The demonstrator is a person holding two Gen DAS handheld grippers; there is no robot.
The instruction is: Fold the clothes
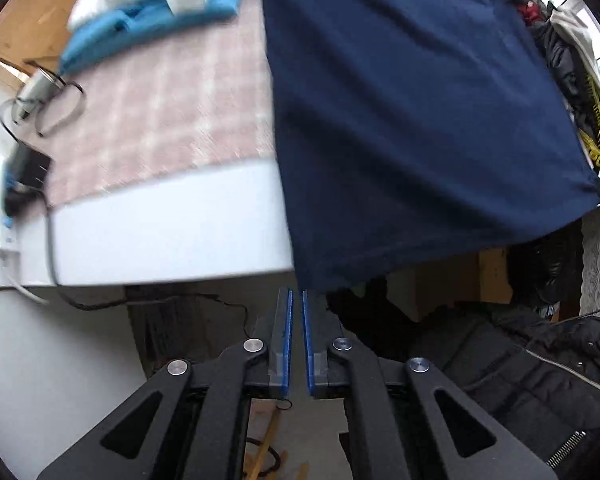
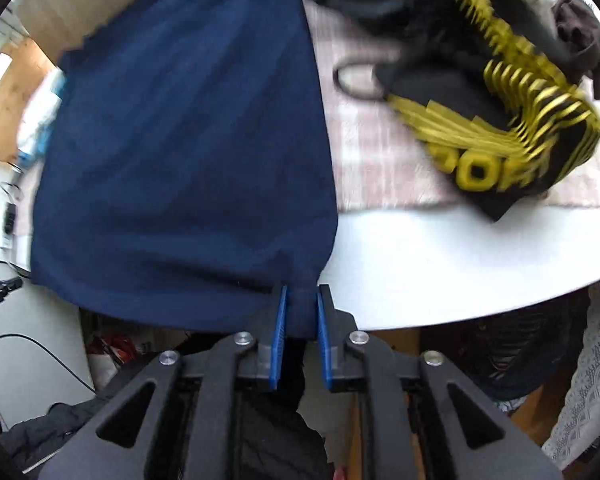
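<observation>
A navy blue garment (image 1: 420, 120) lies spread over a bed whose pink checked cover (image 1: 160, 112) and white mattress edge (image 1: 172, 224) fill the left half of the left wrist view. The cloth takes up the upper right of that frame, and its lower corner hangs over the mattress edge down to the centre of the picture. The left gripper (image 1: 297, 300) sits at bottom centre, its blue-padded jaws standing a narrow slit apart with nothing pressed between them; the garment's hanging corner ends just above and slightly right of the fingertips, and whether it touches them cannot be told. In the right wrist view the same garment (image 2: 188, 140) fills the upper left and centre, draped over the white mattress edge (image 2: 440, 264). The right gripper (image 2: 301, 294) is at bottom centre with its jaws a little apart, and a fold of the navy cloth's lower right corner hangs down between the blue pads; the pads flank it closely, but a firm pinch is not evident. To the upper right of that frame a black garment with yellow print (image 2: 492, 120) lies blurred on the checked cover. In the upper left of the left wrist view, blue and white folded clothes (image 1: 152, 4) rest on the bed.
</observation>
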